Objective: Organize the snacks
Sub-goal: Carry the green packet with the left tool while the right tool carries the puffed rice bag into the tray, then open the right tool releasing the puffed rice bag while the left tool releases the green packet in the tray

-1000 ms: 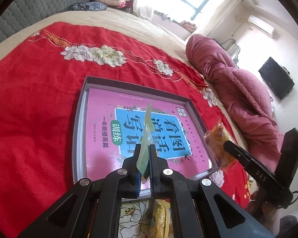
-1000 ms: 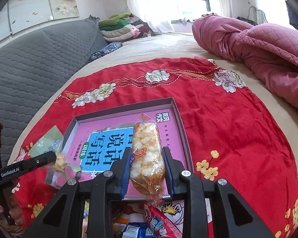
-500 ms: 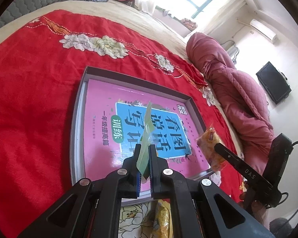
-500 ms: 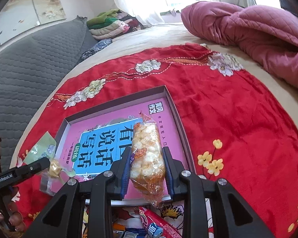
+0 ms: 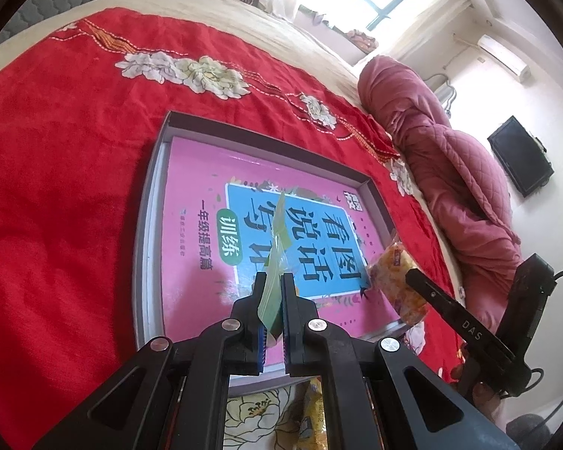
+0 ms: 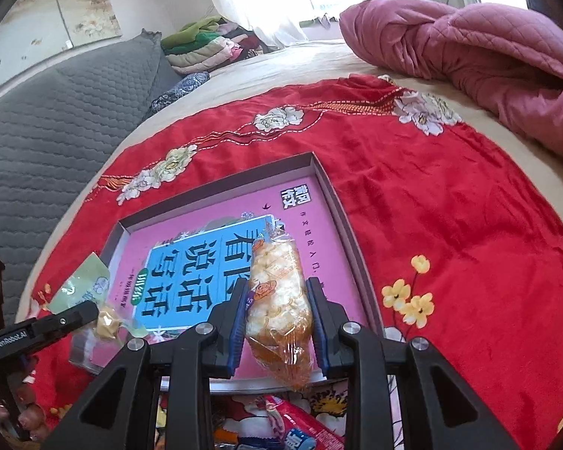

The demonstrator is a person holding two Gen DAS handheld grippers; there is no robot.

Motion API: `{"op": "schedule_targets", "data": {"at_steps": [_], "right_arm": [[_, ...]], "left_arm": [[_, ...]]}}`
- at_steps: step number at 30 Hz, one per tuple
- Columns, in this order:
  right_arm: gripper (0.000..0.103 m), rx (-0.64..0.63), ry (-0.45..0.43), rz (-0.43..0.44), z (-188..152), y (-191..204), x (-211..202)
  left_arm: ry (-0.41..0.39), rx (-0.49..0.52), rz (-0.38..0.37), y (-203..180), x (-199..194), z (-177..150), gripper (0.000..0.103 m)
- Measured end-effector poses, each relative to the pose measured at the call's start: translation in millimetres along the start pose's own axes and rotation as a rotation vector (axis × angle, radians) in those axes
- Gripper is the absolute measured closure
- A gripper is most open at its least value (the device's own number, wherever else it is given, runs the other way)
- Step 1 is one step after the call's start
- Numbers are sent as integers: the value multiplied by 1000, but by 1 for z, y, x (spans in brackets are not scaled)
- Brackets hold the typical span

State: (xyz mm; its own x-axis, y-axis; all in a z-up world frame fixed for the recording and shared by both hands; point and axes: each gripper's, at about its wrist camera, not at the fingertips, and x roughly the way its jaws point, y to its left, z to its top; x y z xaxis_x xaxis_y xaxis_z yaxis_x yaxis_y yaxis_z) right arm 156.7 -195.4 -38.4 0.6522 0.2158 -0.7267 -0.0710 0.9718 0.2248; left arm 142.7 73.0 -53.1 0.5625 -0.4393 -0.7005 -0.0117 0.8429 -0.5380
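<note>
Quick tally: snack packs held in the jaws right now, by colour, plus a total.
Green packet: 1, in the left gripper.
Orange-and-clear puffed-snack pack: 1, in the right gripper.
Total held: 2, both over the box with the pink book. Loose snacks at the bottom edge are too cropped to count.

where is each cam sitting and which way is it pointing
Left wrist: on the left tool, looking along its fingers over the tray; the green packet is clamped.
Right wrist: on the right tool, facing the tray and window; the rice cracker pack is clamped.
Shared: the tray, both snacks, each other's tool.
</note>
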Motion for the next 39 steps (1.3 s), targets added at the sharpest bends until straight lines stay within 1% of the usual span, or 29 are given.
{"op": "schedule_targets", "data": {"at_steps": [9, 14, 18, 29, 39], "right_arm": [[73, -33, -19, -59, 4, -2, 7], [72, -38, -16, -68, 3, -3, 10], [72, -10, 7, -76, 2, -10, 16], [72, -13, 14, -82, -3, -11, 12], [72, -10, 15, -89, -3, -11, 9]], "left_arm": [[15, -1, 2, 1, 4, -1, 97], [19, -5, 7, 2, 4, -1, 97], [23, -9, 7, 3, 5, -1, 97], [47, -8, 15, 4, 11, -2, 97], [64, -4, 32, 4, 16, -2, 94]]}}
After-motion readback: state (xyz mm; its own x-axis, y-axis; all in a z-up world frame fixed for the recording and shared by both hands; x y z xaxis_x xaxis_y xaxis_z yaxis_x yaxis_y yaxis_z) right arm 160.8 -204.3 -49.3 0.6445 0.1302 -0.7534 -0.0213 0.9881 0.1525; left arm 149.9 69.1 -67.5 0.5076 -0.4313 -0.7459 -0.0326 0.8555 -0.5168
